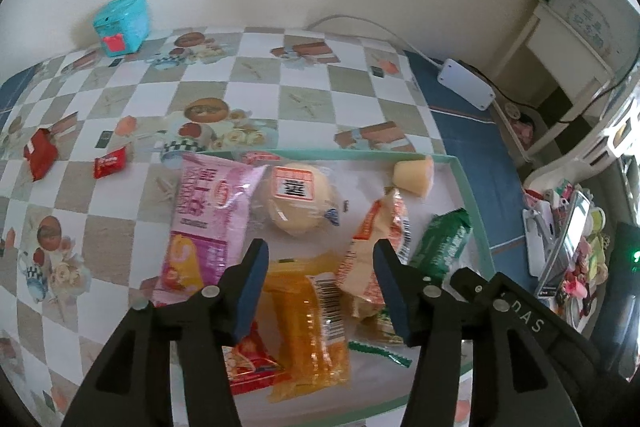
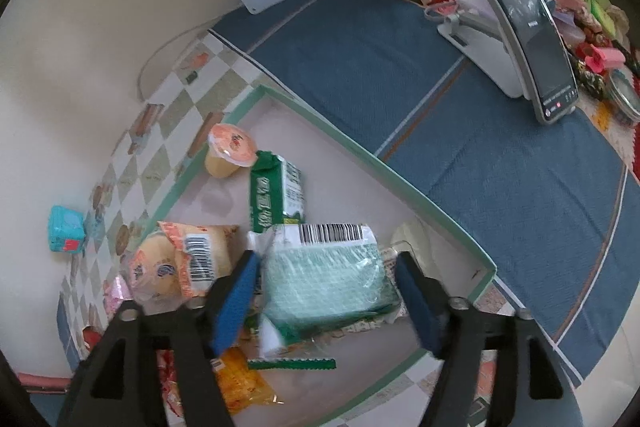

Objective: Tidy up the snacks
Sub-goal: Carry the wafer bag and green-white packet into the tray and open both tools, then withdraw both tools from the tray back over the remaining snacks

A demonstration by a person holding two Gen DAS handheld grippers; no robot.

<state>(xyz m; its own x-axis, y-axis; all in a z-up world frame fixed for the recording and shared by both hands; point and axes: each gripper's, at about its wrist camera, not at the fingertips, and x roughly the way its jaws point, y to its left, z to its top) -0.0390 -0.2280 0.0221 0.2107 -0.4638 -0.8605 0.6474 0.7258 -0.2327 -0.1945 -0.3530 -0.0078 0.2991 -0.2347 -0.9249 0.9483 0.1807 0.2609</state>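
Note:
A green-rimmed white tray [image 1: 476, 211] holds several snacks: a pink packet [image 1: 204, 223], a round bun [image 1: 298, 199], an orange packet [image 1: 308, 323], a tan wrapper [image 1: 380, 247], a dark green bar [image 1: 440, 243] and a jelly cup [image 1: 414, 175]. My left gripper [image 1: 320, 259] is open and empty above the orange packet. In the right wrist view, my right gripper [image 2: 326, 267] is open, its fingers on either side of a pale green packet [image 2: 324, 275] in the tray [image 2: 400, 179]. Two red snacks [image 1: 40, 155] [image 1: 109, 163] lie on the checkered cloth, left of the tray.
A teal box [image 1: 122, 23] stands at the table's far left by the wall. A white power block [image 1: 466, 83] and cable lie on the blue cloth [image 2: 440, 99]. A phone on a stand [image 2: 524, 27] and cluttered small items are at right. White furniture stands beyond.

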